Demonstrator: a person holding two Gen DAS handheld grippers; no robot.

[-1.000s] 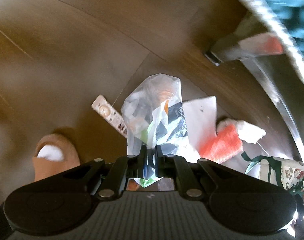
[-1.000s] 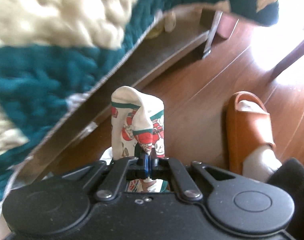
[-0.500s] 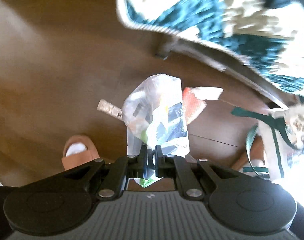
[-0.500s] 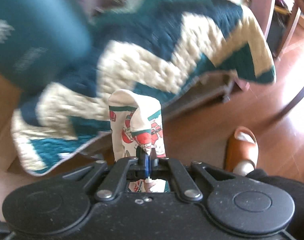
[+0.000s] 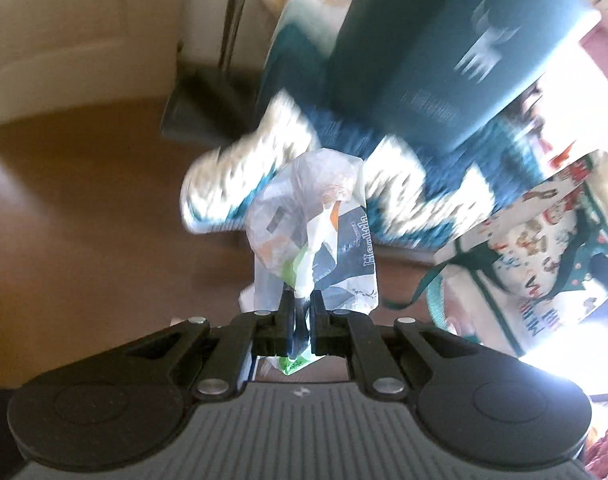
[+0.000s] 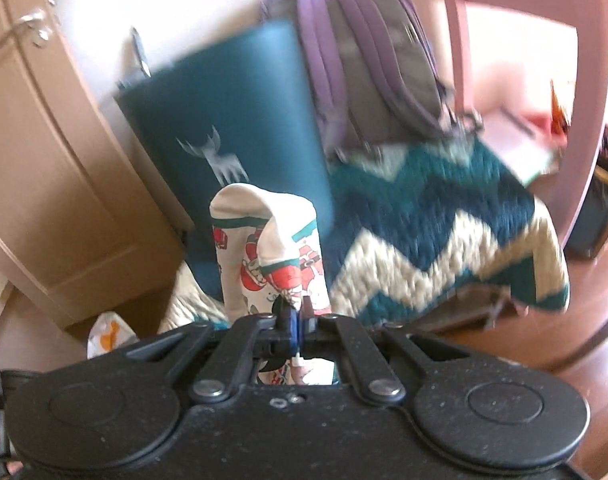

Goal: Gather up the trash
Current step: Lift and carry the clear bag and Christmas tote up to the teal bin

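My left gripper (image 5: 302,304) is shut on a crumpled clear plastic wrapper (image 5: 315,232) with dark, orange and green print, held up in the air. My right gripper (image 6: 298,312) is shut on the rim of a white cloth bag with red and green Christmas print (image 6: 270,264), which stands up in front of it. The same bag (image 5: 543,236) hangs at the right of the left wrist view, with its green ribbon handle (image 5: 419,292) dangling. The plastic wrapper also shows at the lower left of the right wrist view (image 6: 110,330).
A bed with a teal and cream zigzag blanket (image 6: 443,232) fills the middle. A teal box (image 6: 232,128) and a purple backpack (image 6: 363,52) lean at its head. A beige wardrobe door (image 6: 52,168) stands left. Brown wooden floor (image 5: 96,216) lies below.
Both grippers have risen and tilted up from the floor; the trash left on the floor and the slippered foot have dropped out of view. The bed, box and backpack came into view.
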